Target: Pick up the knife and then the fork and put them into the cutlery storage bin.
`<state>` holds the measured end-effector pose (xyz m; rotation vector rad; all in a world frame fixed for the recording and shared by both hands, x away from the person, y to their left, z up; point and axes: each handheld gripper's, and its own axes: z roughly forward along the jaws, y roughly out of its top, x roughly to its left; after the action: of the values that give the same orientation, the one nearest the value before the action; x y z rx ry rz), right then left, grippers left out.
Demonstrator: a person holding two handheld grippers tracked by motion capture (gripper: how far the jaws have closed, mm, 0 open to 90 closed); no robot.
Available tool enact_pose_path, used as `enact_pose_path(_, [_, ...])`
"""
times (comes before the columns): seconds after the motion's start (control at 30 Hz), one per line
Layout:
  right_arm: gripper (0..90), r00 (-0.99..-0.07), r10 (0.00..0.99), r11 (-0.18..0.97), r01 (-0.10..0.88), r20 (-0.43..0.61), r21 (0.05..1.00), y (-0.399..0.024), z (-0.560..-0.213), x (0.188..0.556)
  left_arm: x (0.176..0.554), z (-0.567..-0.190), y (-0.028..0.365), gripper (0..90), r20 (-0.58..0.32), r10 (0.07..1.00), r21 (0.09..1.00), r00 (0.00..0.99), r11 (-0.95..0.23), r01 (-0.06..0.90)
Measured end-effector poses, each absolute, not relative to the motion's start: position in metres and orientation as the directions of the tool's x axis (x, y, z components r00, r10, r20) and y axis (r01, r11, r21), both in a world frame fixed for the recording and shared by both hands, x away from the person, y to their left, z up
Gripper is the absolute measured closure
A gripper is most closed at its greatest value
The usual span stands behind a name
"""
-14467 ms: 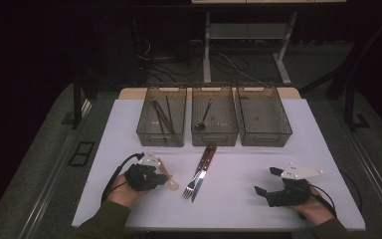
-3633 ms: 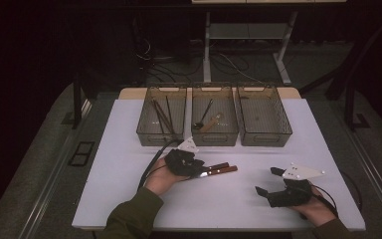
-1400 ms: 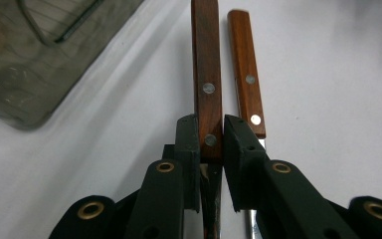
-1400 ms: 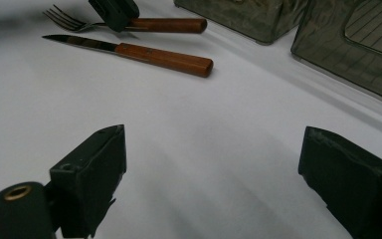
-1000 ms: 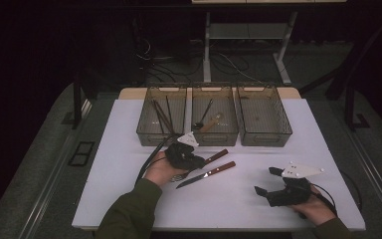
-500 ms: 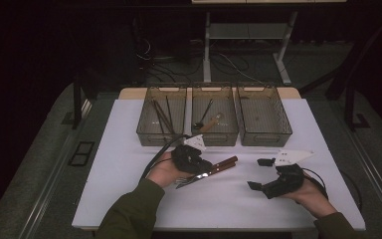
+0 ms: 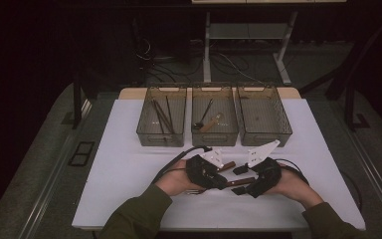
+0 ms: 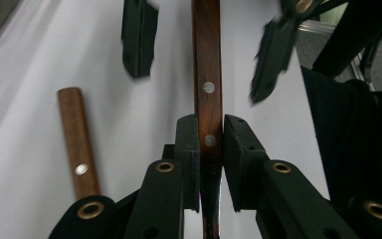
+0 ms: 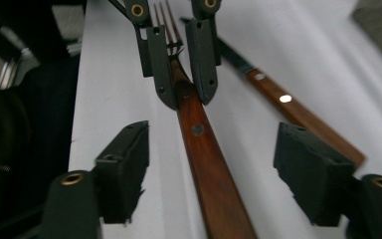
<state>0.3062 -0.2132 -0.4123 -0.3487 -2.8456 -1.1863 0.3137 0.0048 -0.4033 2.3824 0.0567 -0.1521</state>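
Wood and steel make the fork [image 9: 199, 144] stiff and light. It is above the white table [image 7: 119, 164] in front of the three bins [image 7: 214, 119]. The left gripper [image 8: 210, 149] is clamped on its handle near the tines. The right gripper [image 9: 211, 169] is wide apart around the handle's free end, the best place to take it, holding nothing. A knife [image 9: 288, 104] lies beside.

Black tools, brass screws [image 8: 90, 209]; grey plates [image 7: 262, 152]; olive sleeves [image 7: 137, 216].
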Motion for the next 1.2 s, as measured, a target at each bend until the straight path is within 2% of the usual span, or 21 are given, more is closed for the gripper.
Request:
enact_pose_path(0.3, [61.9,-0.983,0.109,0.74,0.181,0.149,0.648,-0.203,-0.418,0.306,0.307,-0.404,0.001,77.0,-0.137,-0.029,0.675,0.99,-0.734,0.072])
enact_pose_path(0.5, [73.8,-0.982,0.081,0.751,0.172,0.169,0.638,-0.202,-0.419,0.304,0.307,-0.403,0.001,77.0,-0.135,-0.033,0.668,0.99,-0.741,0.066])
enact_pose_path(0.87, [75.9,-0.98,0.056,0.749,0.168,0.19,0.641,-0.201,-0.419,0.303,0.305,-0.404,0.002,75.9,-0.103,-0.058,0.675,0.993,-0.738,0.027])
enact_pose_path(0.93, [75.9,-0.975,0.074,0.736,0.195,0.208,0.648,-0.202,-0.418,0.302,0.305,-0.402,0.006,65.0,-0.113,-0.034,0.687,0.993,-0.724,0.053])
enact_pose_path(1.03, [75.9,-0.981,0.081,0.729,0.18,0.177,0.661,-0.208,-0.417,0.306,0.306,-0.398,0.016,55.1,-0.097,0.003,0.719,0.995,-0.691,0.073])
enact_pose_path(1.2, [75.8,-0.977,0.142,0.708,0.214,0.161,0.674,-0.22,-0.414,0.308,0.31,-0.395,0.046,42.8,-0.099,0.108,0.781,0.989,-0.607,0.145])
